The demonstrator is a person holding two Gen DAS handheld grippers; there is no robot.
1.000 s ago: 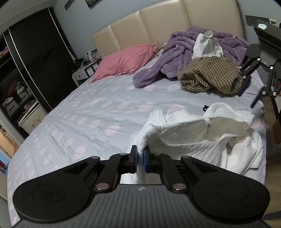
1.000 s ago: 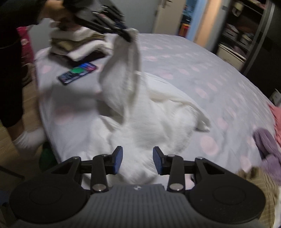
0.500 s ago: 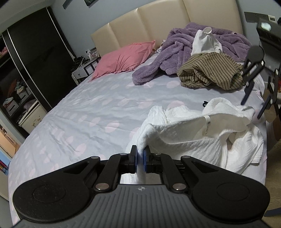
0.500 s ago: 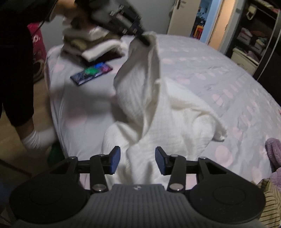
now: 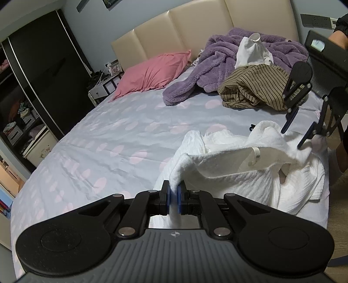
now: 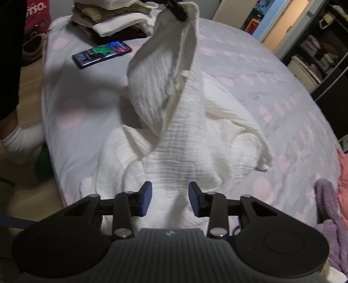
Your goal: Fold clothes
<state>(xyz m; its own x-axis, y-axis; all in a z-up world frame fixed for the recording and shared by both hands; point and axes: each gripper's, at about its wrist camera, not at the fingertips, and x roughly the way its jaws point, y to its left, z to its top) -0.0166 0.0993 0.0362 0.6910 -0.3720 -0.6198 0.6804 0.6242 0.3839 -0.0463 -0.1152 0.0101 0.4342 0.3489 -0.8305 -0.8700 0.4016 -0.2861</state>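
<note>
A white ribbed garment [image 5: 243, 172] lies crumpled near the bed's right edge. My left gripper [image 5: 173, 196] is shut on one part of it and holds that part up; in the right wrist view it shows at the top [image 6: 178, 10], with the garment [image 6: 180, 139] hanging down from it. My right gripper [image 6: 170, 199] is open just above the garment's other end, nothing between its pads. In the left wrist view the right gripper [image 5: 292, 137] hovers at the garment's far edge.
A grey dotted bed sheet [image 5: 108, 139] covers the bed. A purple robe [image 5: 219, 71], a striped brown garment [image 5: 254, 87] and a pink pillow [image 5: 152, 74] lie near the headboard. A phone [image 6: 101, 53] and a stack of folded clothes [image 6: 113, 24] sit by the foot corner.
My right gripper has come down and closer to the garment's loose end, still open. My left gripper has kept its hold and lifted its part of the garment higher.
</note>
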